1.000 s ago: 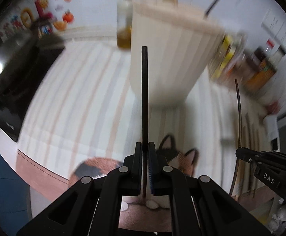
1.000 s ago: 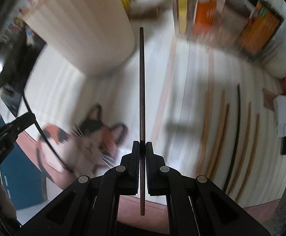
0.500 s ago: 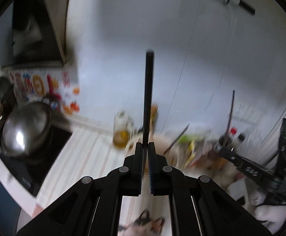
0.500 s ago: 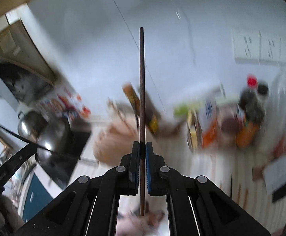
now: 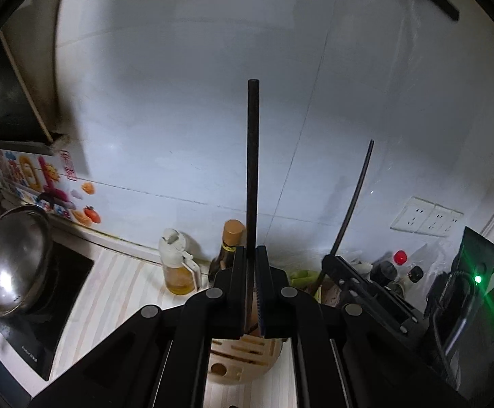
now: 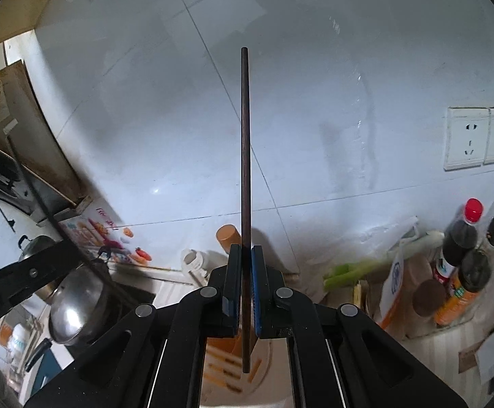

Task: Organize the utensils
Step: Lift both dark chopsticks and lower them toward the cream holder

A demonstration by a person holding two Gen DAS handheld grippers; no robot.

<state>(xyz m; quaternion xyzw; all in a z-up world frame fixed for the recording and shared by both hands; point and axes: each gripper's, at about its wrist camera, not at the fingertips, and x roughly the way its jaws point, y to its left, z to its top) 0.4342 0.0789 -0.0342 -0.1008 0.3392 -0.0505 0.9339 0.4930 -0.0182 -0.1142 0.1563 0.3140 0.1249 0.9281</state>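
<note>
My left gripper (image 5: 251,255) is shut on a black chopstick (image 5: 252,170) that stands upright against the white wall. My right gripper (image 6: 245,255) is shut on a dark brown chopstick (image 6: 245,170), also upright, with its lower end hanging over the holder. The round wooden utensil holder (image 5: 243,360) with slots in its top sits just below both grippers; it also shows in the right wrist view (image 6: 226,370). The right gripper and its chopstick (image 5: 349,210) show at the right of the left wrist view.
A steel pot lid (image 5: 9,258) sits on a black cooktop (image 5: 53,309) at left. An oil bottle (image 5: 177,265) and a brown bottle (image 5: 228,248) stand by the wall. Sauce bottles (image 6: 461,241), bags and wall sockets (image 6: 468,139) are at right.
Both grippers have tilted up from the striped counter and the cat mat. They now hold their chopsticks upright above the holder, facing the wall.
</note>
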